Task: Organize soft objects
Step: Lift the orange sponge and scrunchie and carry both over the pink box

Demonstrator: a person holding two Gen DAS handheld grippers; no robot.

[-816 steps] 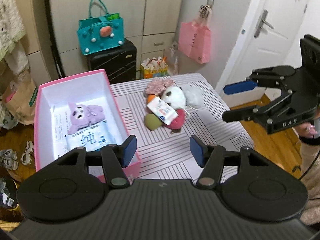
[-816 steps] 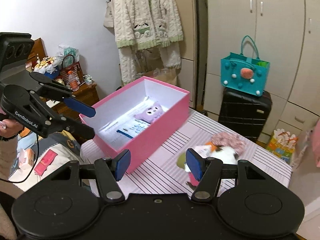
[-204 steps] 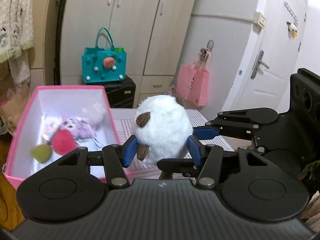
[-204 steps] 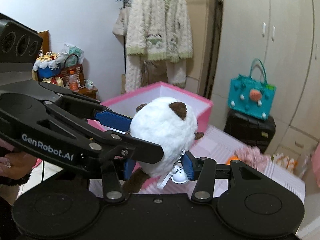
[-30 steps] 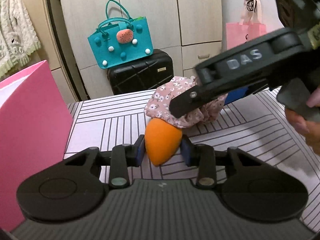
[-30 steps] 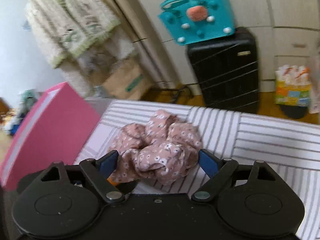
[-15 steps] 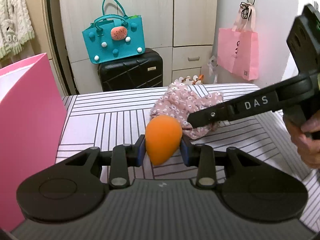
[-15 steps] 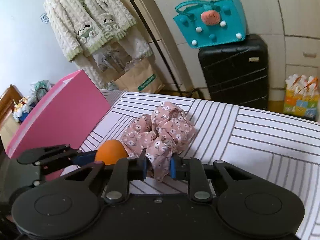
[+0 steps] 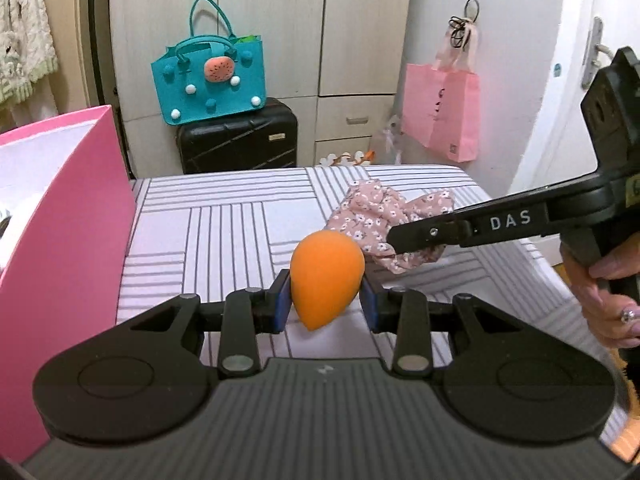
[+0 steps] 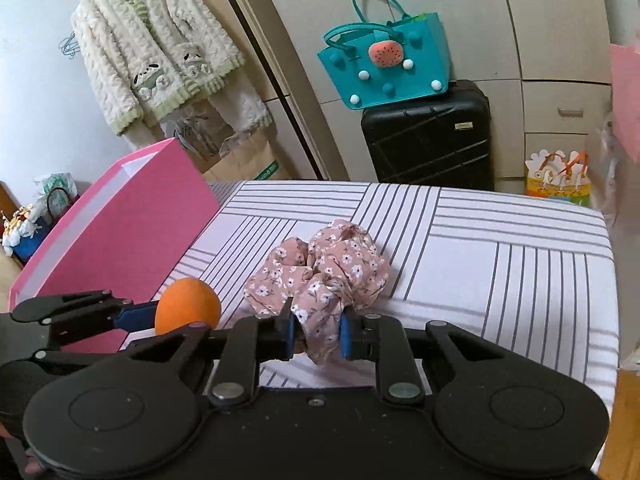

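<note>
On the left stood the pink box [image 9: 68, 216], open-topped, on the striped desk [image 9: 224, 216]. Just right of it the left hand-held gripper [image 9: 325, 306] was clamped on an orange teardrop sponge [image 9: 326, 276], held a little above the desk with its point toward the near side. Farther right, the right hand-held gripper [image 10: 317, 334], with a hand [image 9: 604, 300] on its handle, pinched a fold of the pink floral scrunchie [image 10: 324, 272], the rest of which lay bunched on the desk.
</note>
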